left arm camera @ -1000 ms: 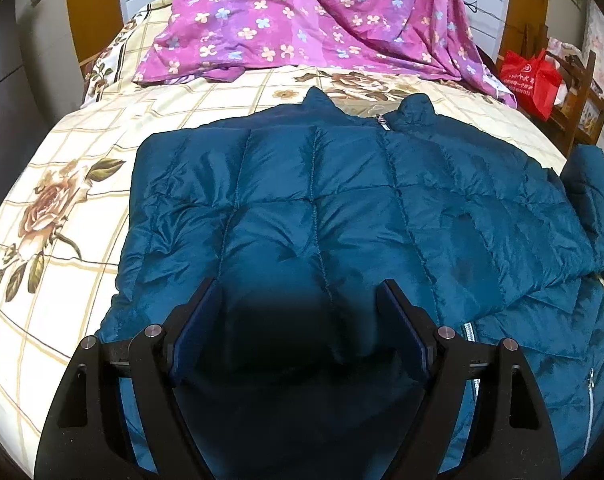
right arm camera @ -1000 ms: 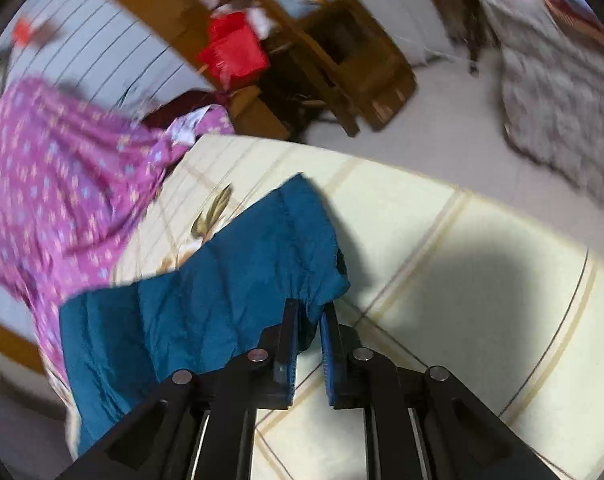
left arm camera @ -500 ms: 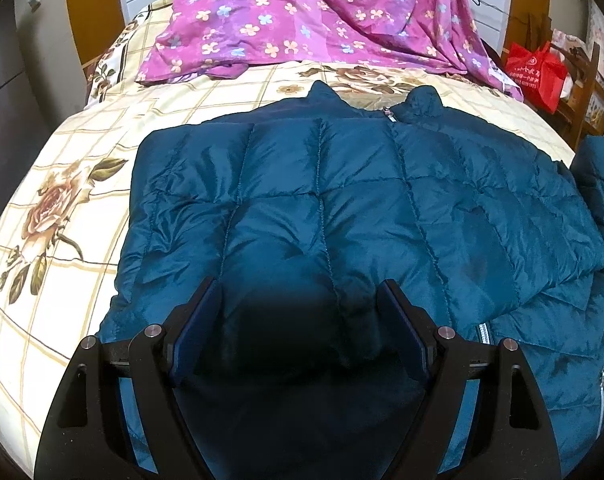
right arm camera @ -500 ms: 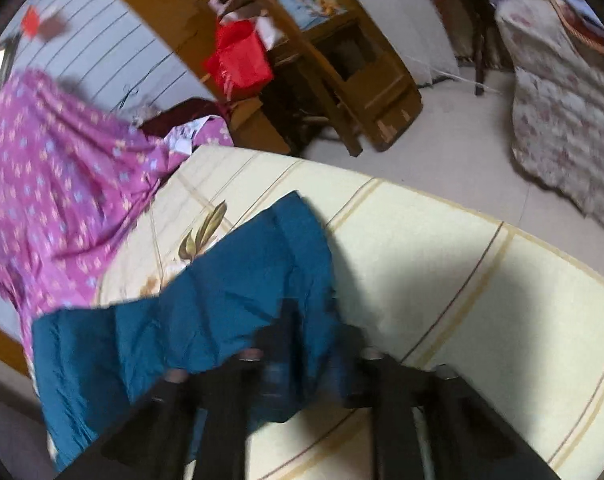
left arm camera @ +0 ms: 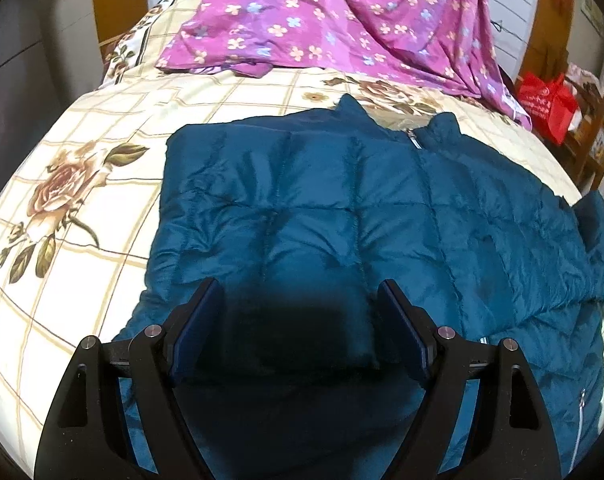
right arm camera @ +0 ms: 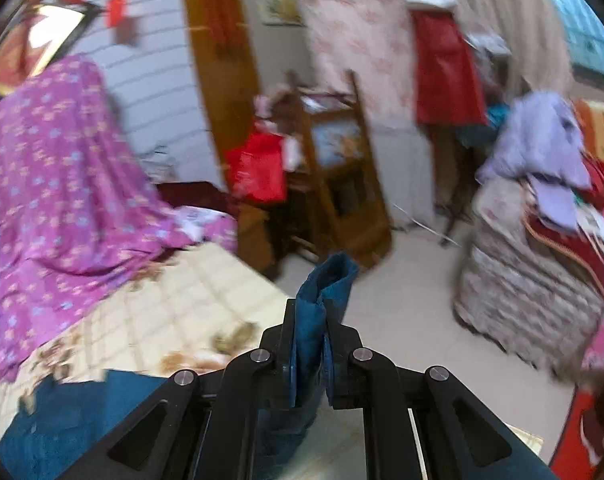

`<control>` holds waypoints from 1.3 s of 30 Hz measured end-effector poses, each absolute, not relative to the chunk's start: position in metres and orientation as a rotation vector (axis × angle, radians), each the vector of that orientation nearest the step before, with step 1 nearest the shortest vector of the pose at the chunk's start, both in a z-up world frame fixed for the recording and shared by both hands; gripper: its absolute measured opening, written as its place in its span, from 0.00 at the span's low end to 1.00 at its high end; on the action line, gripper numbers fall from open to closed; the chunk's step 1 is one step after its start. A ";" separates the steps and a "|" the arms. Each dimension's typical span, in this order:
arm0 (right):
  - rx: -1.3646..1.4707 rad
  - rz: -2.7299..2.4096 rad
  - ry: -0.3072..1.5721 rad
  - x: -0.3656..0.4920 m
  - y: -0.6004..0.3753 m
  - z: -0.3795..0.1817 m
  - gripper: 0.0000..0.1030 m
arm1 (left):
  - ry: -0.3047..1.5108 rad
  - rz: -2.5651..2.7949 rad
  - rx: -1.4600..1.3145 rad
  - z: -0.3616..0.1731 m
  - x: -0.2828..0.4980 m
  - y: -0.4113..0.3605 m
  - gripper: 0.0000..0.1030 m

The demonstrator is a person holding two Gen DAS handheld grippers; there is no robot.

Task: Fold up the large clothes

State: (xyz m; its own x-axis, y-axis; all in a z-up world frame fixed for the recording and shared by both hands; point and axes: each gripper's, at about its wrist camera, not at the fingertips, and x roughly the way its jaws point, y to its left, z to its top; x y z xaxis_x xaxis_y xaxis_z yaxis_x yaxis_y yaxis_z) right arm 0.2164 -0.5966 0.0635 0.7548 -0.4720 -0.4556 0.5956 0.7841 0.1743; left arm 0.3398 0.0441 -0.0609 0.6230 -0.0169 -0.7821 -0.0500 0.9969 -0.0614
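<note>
A teal quilted jacket [left arm camera: 341, 216] lies flat on the bed, collar toward the far side, its left sleeve folded in. My left gripper [left arm camera: 300, 320] is open and hovers just above the jacket's lower middle, holding nothing. My right gripper [right arm camera: 310, 344] is shut on the cuff of the jacket's sleeve [right arm camera: 325, 280], lifted above the bed; the cuff sticks up between the fingers. The raised sleeve shows at the right edge of the left wrist view [left arm camera: 597, 248]. More of the jacket shows low in the right wrist view [right arm camera: 74, 416].
The bed has a cream floral checked sheet [left arm camera: 82, 184]. A purple flowered cloth [left arm camera: 341, 20] covers its head end. A red bag [left arm camera: 545, 100] and a wooden chair [right arm camera: 341, 184] stand beside the bed on the right. Piled bedding [right arm camera: 541, 240] sits across the floor.
My right gripper has lifted the sleeve cuff off the bed and tilted upward, now facing the room. The left gripper has drifted slightly and stays open.
</note>
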 end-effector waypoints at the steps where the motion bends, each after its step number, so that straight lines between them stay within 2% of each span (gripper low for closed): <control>1: 0.301 -0.538 0.399 0.222 -0.576 0.073 0.09 | 0.901 0.018 -0.078 -0.061 0.340 0.045 0.78; 7: 0.271 -0.195 0.415 0.256 -0.444 0.067 0.09 | 0.926 -0.012 -0.034 -0.066 0.342 0.036 0.78; 16: 0.266 0.223 0.583 0.309 -0.252 -0.040 0.09 | 0.958 -0.010 -0.043 -0.068 0.349 0.038 0.78; 24: 0.123 0.427 0.749 0.317 -0.142 -0.112 0.10 | 0.976 -0.018 -0.063 -0.073 0.358 0.039 0.78; 26: 0.082 0.419 0.754 0.311 -0.134 -0.117 0.17 | 0.981 -0.023 -0.083 -0.073 0.359 0.040 0.78; 27: 0.090 0.429 0.748 0.308 -0.135 -0.116 0.33 | 0.981 -0.025 -0.096 -0.073 0.359 0.042 0.78; 28: 0.097 0.429 0.739 0.305 -0.137 -0.114 0.55 | 0.981 -0.028 -0.114 -0.072 0.360 0.044 0.78; 30: 0.082 0.400 0.718 0.299 -0.142 -0.106 0.74 | 0.979 -0.034 -0.150 -0.072 0.361 0.048 0.78; 36: -0.115 0.281 0.677 0.251 -0.163 -0.083 0.74 | 0.959 -0.122 -0.203 -0.067 0.359 0.041 0.78; 39: -0.268 0.116 0.712 0.232 -0.183 -0.096 0.74 | 0.947 -0.217 -0.213 -0.065 0.361 0.021 0.78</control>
State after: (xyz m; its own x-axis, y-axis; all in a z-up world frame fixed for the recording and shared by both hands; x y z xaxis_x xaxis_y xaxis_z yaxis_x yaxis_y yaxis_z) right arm 0.2322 -0.1825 -0.0962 0.7523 0.0135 -0.6587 -0.1954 0.9594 -0.2035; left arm 0.3608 0.0206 -0.0647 0.5653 -0.2760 -0.7773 0.0901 0.9574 -0.2744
